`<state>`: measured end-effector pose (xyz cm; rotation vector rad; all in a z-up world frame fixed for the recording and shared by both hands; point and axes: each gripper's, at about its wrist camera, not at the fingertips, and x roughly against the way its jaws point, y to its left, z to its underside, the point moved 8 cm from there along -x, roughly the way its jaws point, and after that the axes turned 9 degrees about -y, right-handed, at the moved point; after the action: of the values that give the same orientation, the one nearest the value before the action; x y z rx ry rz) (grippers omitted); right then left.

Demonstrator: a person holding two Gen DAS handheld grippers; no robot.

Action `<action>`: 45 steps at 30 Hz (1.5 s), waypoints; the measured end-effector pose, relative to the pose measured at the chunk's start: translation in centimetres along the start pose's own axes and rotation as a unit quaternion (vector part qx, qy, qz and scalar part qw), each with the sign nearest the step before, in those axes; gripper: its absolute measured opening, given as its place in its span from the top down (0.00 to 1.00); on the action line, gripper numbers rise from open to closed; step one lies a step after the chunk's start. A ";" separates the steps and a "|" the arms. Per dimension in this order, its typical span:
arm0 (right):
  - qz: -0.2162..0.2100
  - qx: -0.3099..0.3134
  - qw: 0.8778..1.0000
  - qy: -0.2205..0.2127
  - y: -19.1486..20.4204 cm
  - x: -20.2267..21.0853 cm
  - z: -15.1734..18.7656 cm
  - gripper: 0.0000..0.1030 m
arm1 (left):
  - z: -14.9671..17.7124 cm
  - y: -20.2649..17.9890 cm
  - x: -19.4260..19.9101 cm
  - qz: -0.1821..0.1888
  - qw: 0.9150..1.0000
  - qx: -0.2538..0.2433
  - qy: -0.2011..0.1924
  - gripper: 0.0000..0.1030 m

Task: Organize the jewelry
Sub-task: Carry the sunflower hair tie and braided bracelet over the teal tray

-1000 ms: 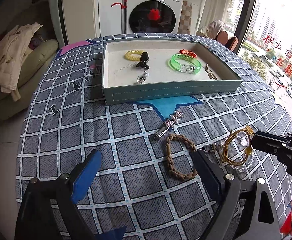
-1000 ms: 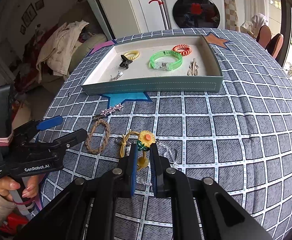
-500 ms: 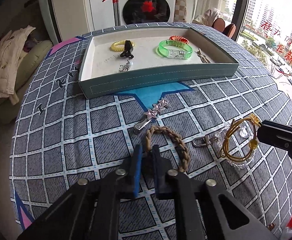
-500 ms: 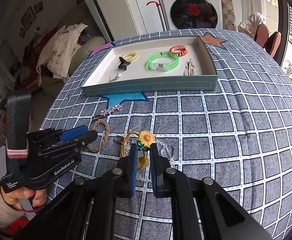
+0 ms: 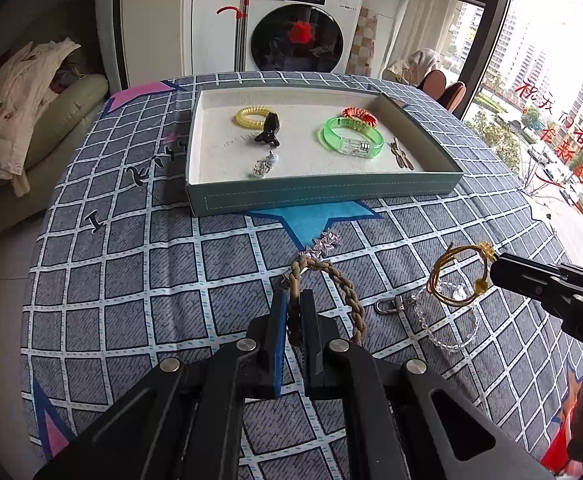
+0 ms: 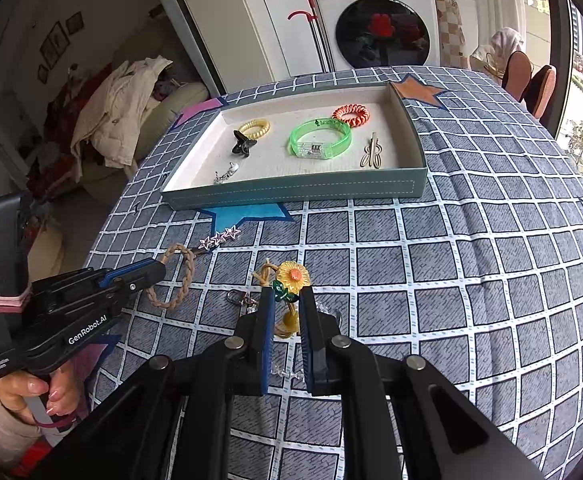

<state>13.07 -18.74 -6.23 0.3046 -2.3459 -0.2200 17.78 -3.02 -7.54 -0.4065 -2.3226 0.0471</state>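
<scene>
Two grippers close in on the last loose pieces: the left gripper (image 5: 294, 308) is clamped on the braided brown bracelet (image 5: 347, 292), its far end lifted off the bench (image 5: 131, 280), while the right gripper (image 6: 285, 312) pinches the gold sunflower hair tie (image 6: 291, 276) above a clear bead chain (image 5: 447, 320). A star hair clip (image 6: 219, 238) lies just beyond the bracelet. Six items already sit in the tray (image 6: 291, 194), among them a green bangle (image 6: 319, 136) and an orange coil tie (image 6: 351, 114). By the look of it, four pieces remain outside.
</scene>
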 end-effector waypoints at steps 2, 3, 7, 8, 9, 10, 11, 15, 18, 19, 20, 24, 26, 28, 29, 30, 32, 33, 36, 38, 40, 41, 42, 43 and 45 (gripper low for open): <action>-0.001 -0.002 1.000 -0.005 -0.1 0.1 -0.7 0.87 | -0.8 0.1 0.4 0.002 1.000 0.003 -0.009 0.75; -0.001 -0.003 1.000 -0.007 -0.2 0.1 -1.1 0.87 | -1.2 0.2 0.6 0.003 1.000 0.004 -0.013 0.75; 0.000 -0.002 1.000 -0.018 -0.4 0.2 -3.0 0.87 | -3.3 0.3 1.0 0.005 1.000 0.001 -0.031 0.75; 0.000 -0.001 1.000 -0.020 -0.5 0.1 -3.6 0.87 | -3.8 0.3 1.0 0.005 0.999 0.000 -0.035 0.75; 0.000 -0.001 1.000 -0.023 -0.5 0.1 -4.2 0.87 | -4.4 0.4 1.0 0.004 0.999 -0.002 -0.040 0.75; -0.001 -0.001 1.000 -0.025 -0.6 0.0 -4.9 0.87 | -5.0 0.5 0.9 0.002 0.999 -0.003 -0.044 0.75; -0.001 0.000 1.000 -0.028 -0.6 -0.1 -5.5 0.87 | -5.6 0.6 0.8 0.001 0.999 -0.003 -0.048 0.75; -0.001 0.000 0.999 -0.036 -0.7 -0.9 -8.0 0.87 | -7.7 1.1 -0.3 -0.002 0.999 0.000 -0.054 0.75; 0.003 -0.002 0.999 -0.040 -1.1 -2.0 -9.5 0.87 | -8.8 1.3 -1.5 -0.005 0.999 -0.005 -0.052 0.75; 0.006 -0.002 0.999 -0.040 -1.3 -2.4 -9.9 0.87 | -9.1 1.3 -2.0 -0.006 0.999 -0.010 -0.051 0.75; 0.008 -0.004 0.999 -0.038 -1.5 -2.9 -10.3 0.87 | -9.4 1.3 -2.5 -0.005 0.999 -0.017 -0.048 0.75; 0.016 -0.017 0.999 -0.022 -2.8 -5.3 -11.0 0.87 | -10.1 1.3 -4.8 -0.007 0.999 -0.027 -0.033 0.75; 0.022 -0.024 0.999 -0.011 -3.6 -6.6 -11.1 0.87 | -10.2 1.4 -5.9 -0.009 0.999 -0.029 -0.026 0.75; 0.027 -0.030 0.999 0.000 -4.4 -7.8 -10.9 0.87 | -10.1 1.5 -7.0 -0.012 0.999 -0.031 -0.014 0.75; 0.030 -0.033 0.999 0.006 -4.9 -8.4 -10.8 0.87 | -10.0 1.6 -7.7 -0.012 0.999 -0.033 -0.006 0.75; 0.033 -0.036 0.999 0.012 -5.3 -9.0 -10.6 0.87 | -9.9 1.7 -8.3 -0.013 0.999 -0.034 0.002 0.75; 0.041 -0.040 0.998 0.021 -6.1 -10.0 -10.3 0.87 | -9.7 1.9 -9.4 -0.016 0.999 -0.035 0.014 0.75; 0.045 -0.041 0.998 0.024 -6.4 -10.4 -10.3 0.87 | -9.6 2.1 -9.9 -0.017 0.999 -0.035 0.019 0.75; 0.053 -0.048 0.997 0.028 -7.3 -11.6 -10.3 0.87 | -9.7 2.5 -11.3 -0.028 0.999 -0.032 0.027 0.75; 0.058 -0.051 0.997 0.028 -7.8 -12.3 -10.5 0.87 | -9.8 2.8 -12.1 -0.035 0.999 -0.029 0.029 0.75; 0.062 -0.054 0.996 0.029 -8.1 -13.0 -10.7 0.87 | -10.1 3.1 -12.7 -0.040 0.998 -0.026 0.031 0.75; 0.063 -0.056 0.996 0.029 -8.3 -13.3 -10.7 0.87 | -10.2 3.2 -13.0 -0.043 0.998 -0.025 0.030 0.75; 0.064 -0.057 0.996 0.028 -8.4 -13.5 -10.9 0.87 | -10.3 3.4 -13.2 -0.046 0.998 -0.025 0.031 0.75; 0.065 -0.059 0.996 0.026 -8.4 -13.7 -11.0 0.87 | -10.4 3.5 -13.4 -0.048 0.998 -0.024 0.031 0.75; 0.070 -0.057 0.996 0.023 -8.6 -14.0 -11.4 0.87 | -10.7 3.7 -13.7 -0.048 0.998 -0.021 0.031 0.75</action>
<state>32.10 -23.78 -9.63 0.0885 -2.2886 -0.2749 35.29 -4.67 -10.03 -0.3114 -2.2810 -0.0607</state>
